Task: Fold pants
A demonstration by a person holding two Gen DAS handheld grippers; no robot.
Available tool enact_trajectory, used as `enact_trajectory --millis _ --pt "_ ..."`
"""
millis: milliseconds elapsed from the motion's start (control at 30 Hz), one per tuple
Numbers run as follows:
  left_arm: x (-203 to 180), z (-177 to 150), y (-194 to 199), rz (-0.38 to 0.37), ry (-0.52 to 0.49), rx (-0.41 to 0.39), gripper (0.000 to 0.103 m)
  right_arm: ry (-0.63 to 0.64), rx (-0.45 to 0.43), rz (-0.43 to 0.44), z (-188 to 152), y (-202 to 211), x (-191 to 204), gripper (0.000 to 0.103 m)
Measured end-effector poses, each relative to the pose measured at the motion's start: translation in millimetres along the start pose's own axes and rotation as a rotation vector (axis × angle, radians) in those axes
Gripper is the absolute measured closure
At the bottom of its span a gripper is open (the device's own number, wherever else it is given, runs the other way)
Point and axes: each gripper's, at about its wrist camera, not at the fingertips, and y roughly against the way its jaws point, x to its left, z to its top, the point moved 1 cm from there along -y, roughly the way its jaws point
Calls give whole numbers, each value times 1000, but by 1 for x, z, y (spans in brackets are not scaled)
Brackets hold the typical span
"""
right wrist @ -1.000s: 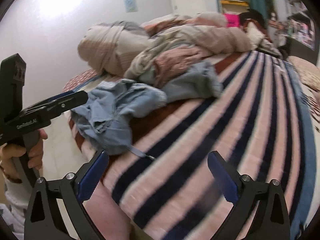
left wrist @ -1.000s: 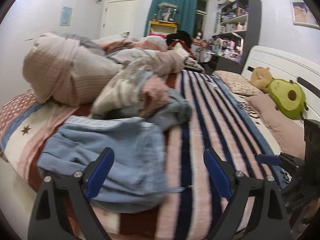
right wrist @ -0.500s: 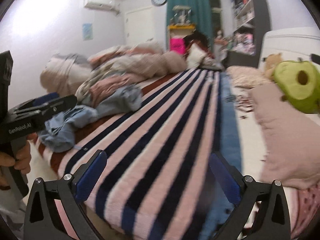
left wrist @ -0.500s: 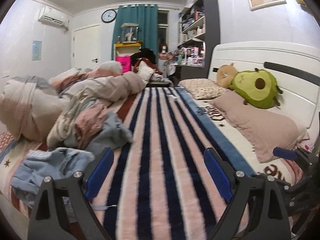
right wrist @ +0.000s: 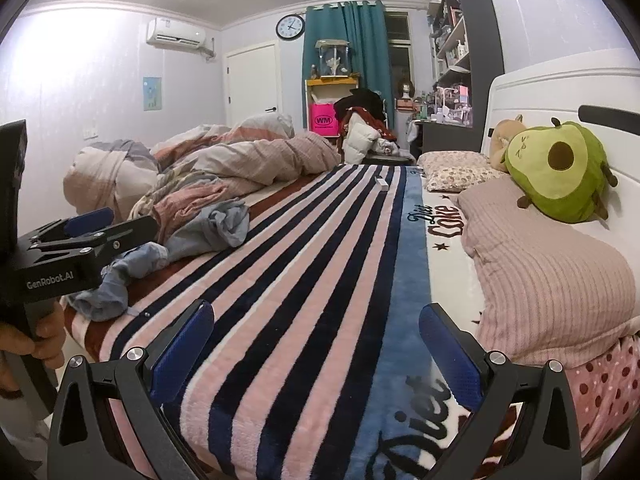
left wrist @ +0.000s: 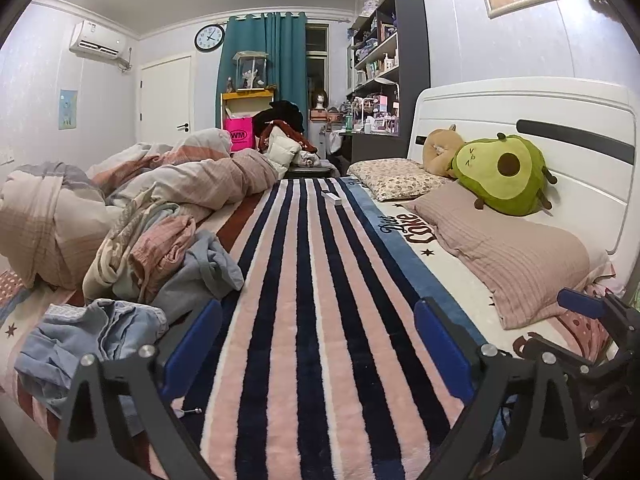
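Crumpled light-blue denim pants (left wrist: pixel 80 340) lie at the bed's near left corner, also seen in the right wrist view as pants (right wrist: pixel 116 280). Behind them is a heap of pink, beige and grey-blue clothes (left wrist: pixel 160 248). My left gripper (left wrist: pixel 320 344) hovers over the striped blanket (left wrist: pixel 320 264), to the right of the pants. Its jaws are opening and nothing is between them. My right gripper (right wrist: pixel 316 344) stands open and empty over the blanket's blue border. A hand holds the left gripper (right wrist: pixel 88 236) at the left edge of the right wrist view.
A bunched duvet (left wrist: pixel 52 220) fills the bed's far left side. Pink pillows (left wrist: pixel 520 264), an avocado plush (left wrist: pixel 504 172) and the white headboard (left wrist: pixel 520 112) line the right. A small white object (left wrist: pixel 332 198) rests far down the blanket. Shelves and a desk stand beyond.
Both views have swung right, off the pants and clothes heap and onto the striped blanket and pillows. The pants now sit at the left edge. Both grippers stay empty.
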Motion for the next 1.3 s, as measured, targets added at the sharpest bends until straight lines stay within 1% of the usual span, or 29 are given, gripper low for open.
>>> enact_trajectory --millis 733,1300 --pt "13 -3 3 11 28 -16 6 -3 -7 -2 2 2 2 1" --pt "23 -2 8 36 41 -29 6 -2 -9 -4 5 4 4 1"
